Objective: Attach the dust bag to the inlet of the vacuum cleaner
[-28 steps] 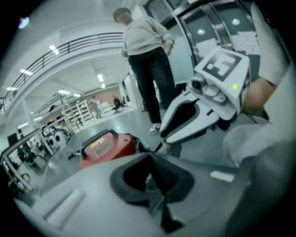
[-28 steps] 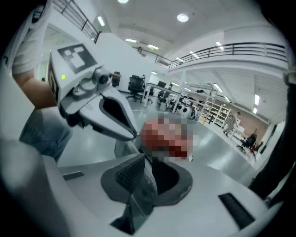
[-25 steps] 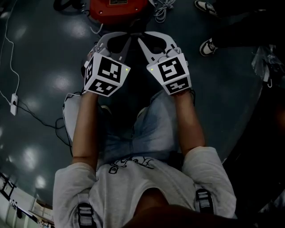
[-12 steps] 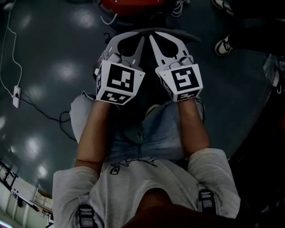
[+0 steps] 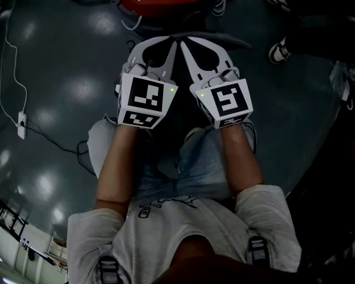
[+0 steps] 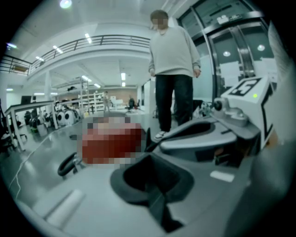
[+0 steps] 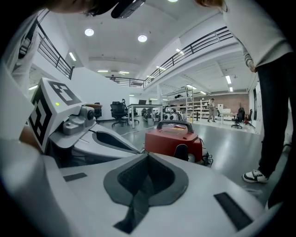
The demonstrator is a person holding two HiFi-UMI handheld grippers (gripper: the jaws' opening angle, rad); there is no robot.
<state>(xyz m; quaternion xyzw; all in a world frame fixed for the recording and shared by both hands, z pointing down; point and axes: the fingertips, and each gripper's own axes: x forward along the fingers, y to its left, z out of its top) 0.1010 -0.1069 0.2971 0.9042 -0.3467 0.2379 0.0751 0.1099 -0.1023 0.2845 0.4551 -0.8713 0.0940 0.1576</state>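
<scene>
The red vacuum cleaner [image 5: 161,4] stands on the floor ahead of me, cut off by the top edge of the head view. It appears with its black handle in the right gripper view [image 7: 173,139] and as a blurred red patch in the left gripper view [image 6: 111,143]. My left gripper [image 5: 175,40] and right gripper [image 5: 183,40] are held side by side over my knees, tips almost touching and pointing at the vacuum. Both are shut with nothing between the jaws [image 6: 150,155] [image 7: 148,155]. No dust bag is in view.
A person stands just past the vacuum [image 6: 173,69], with shoes [image 5: 277,52] at the upper right. White cables [image 5: 217,8] lie beside the vacuum. A thin cable runs to a power strip [image 5: 21,123] on the dark floor at left.
Both grippers have shifted slightly and rolled, their tips now closer together. The vacuum has slid toward the top edge of the head view.
</scene>
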